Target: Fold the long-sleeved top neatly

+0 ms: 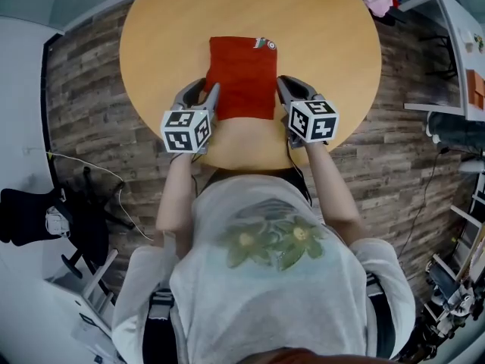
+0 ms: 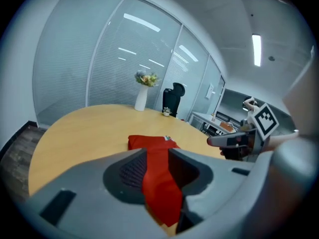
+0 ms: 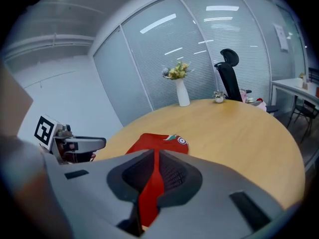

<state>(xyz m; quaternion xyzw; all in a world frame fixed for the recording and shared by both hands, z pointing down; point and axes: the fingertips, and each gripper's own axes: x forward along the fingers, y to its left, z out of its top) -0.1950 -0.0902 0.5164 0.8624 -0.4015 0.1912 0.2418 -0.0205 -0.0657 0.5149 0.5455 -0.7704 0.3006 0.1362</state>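
Head view: the red long-sleeved top [image 1: 242, 74] lies as a narrow folded rectangle at upper centre of the round wooden table [image 1: 326, 44]. The left gripper [image 1: 208, 91] and right gripper [image 1: 284, 86] are at its near corners, one per side, prob. so the near end comes up evenly for the next fold. Left gripper view: jaws clamped on a thick bunch of red cloth, w/ the rest lying flat on the table at frame centre. Right gripper view: jaws nearly together, pinching a thin red edge, w/ the rest lying ahead on the table.
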